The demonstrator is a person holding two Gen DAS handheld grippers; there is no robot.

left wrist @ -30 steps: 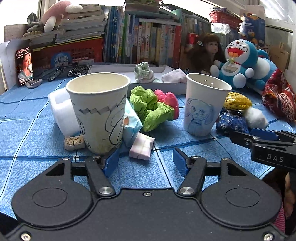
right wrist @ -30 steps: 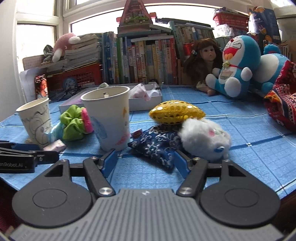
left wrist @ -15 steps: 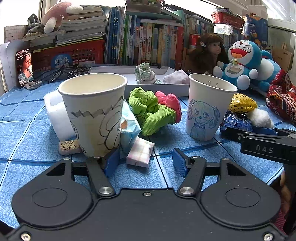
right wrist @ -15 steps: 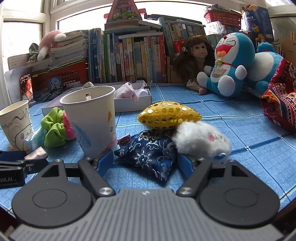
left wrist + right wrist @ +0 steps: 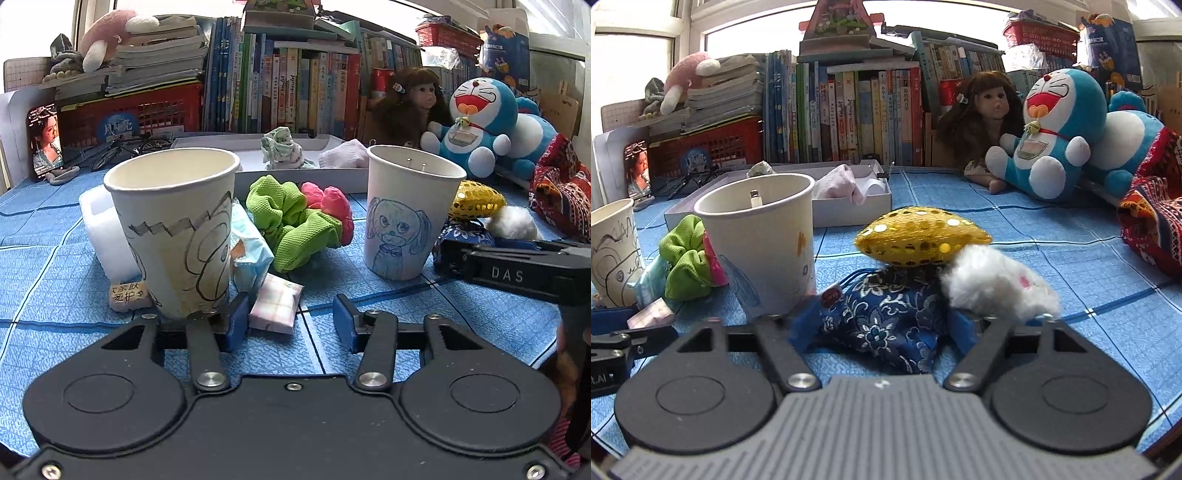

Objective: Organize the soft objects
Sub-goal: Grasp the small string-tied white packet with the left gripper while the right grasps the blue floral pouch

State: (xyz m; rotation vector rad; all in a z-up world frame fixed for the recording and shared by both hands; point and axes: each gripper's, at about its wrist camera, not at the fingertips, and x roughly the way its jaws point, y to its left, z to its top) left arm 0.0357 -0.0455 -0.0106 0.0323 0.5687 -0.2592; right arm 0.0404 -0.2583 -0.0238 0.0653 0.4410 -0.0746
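Your right gripper (image 5: 882, 325) sits low on the blue cloth (image 5: 1071, 266) with its jaws spread wide on either side of the blue pouch (image 5: 886, 317); whether the fingers touch it you cannot tell. On the pouch's far edge rests the gold pod (image 5: 923, 240), with the white puff (image 5: 997, 284) touching both on the right. Your left gripper (image 5: 290, 319) is also spread and holds nothing, its left finger just beside the pink packet (image 5: 275, 302) and near the base of the zigzag cup (image 5: 177, 229). Beyond the packet lie a pale blue packet (image 5: 251, 251) and the green scrunchie (image 5: 291, 221) with the pink scrunchie (image 5: 328, 206) against it. The dog cup (image 5: 406, 218) stands to their right. Farther back is the white tray (image 5: 332, 177) holding a green sock (image 5: 282, 151) and a pink sock (image 5: 345, 157), then the doll (image 5: 410, 107) and Doraemon (image 5: 476, 125) before the books (image 5: 288, 88).
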